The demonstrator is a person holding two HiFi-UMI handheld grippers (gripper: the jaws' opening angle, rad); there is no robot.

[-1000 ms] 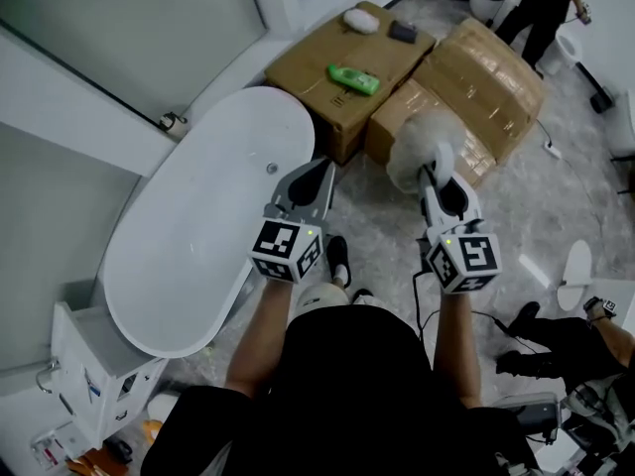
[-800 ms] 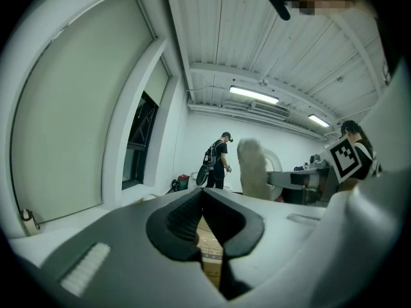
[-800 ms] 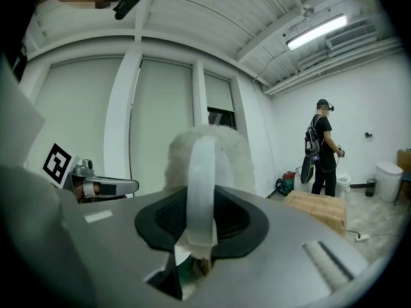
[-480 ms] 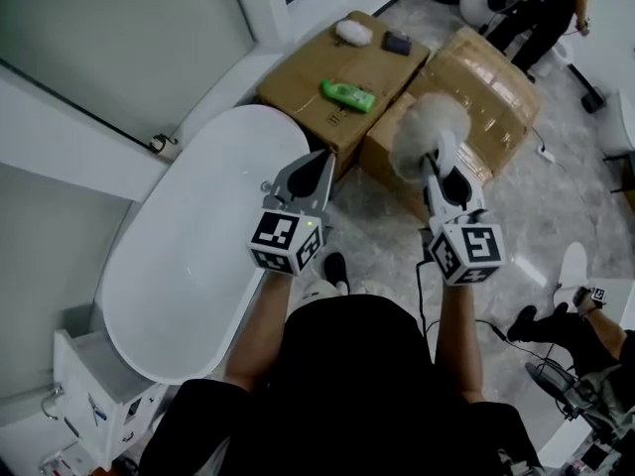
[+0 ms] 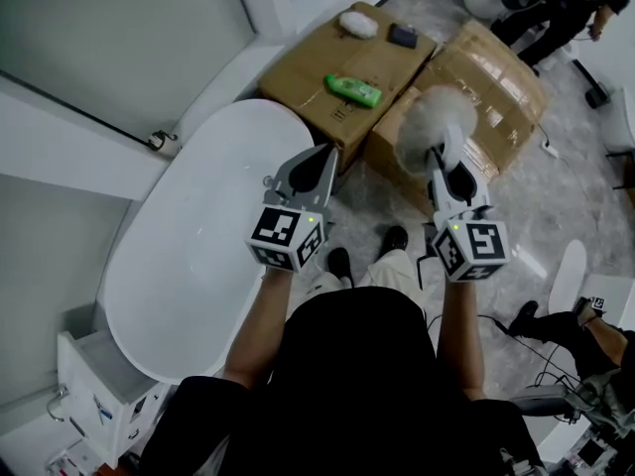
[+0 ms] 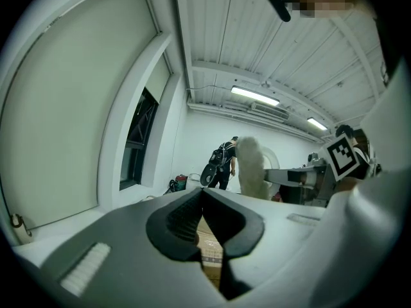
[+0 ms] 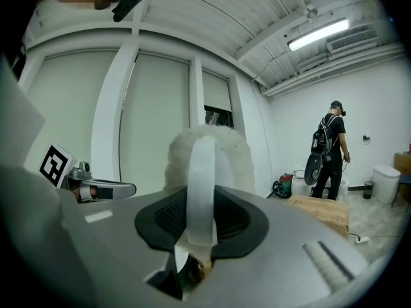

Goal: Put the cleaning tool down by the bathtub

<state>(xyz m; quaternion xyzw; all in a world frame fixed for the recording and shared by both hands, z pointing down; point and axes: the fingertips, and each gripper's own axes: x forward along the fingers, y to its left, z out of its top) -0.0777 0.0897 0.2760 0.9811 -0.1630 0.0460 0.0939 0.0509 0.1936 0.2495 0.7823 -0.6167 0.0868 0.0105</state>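
Duster (image 5: 435,127), a fluffy white head on a flat white handle, is held in the air at the upper right of the head view. It hangs over the cardboard boxes (image 5: 496,77), its handle clamped between the jaws of the right hand-held gripper (image 5: 447,167). The left hand-held gripper (image 5: 324,159) has its jaw tips together with nothing between them, just by the upper right rim of the white bathtub (image 5: 189,256), which fills the left half of the frame.

The boxes stand close against the tub's upper end. On the upper left box lie a green bottle (image 5: 354,89), a white pad (image 5: 359,24) and a small dark item too small to name. Another person (image 5: 556,8) at the top right is cut off by the frame edge. The handle's lower end is hidden inside the jaws.

The floor (image 5: 536,216) is grey and marbled, and tall window panels (image 7: 154,120) line the wall.
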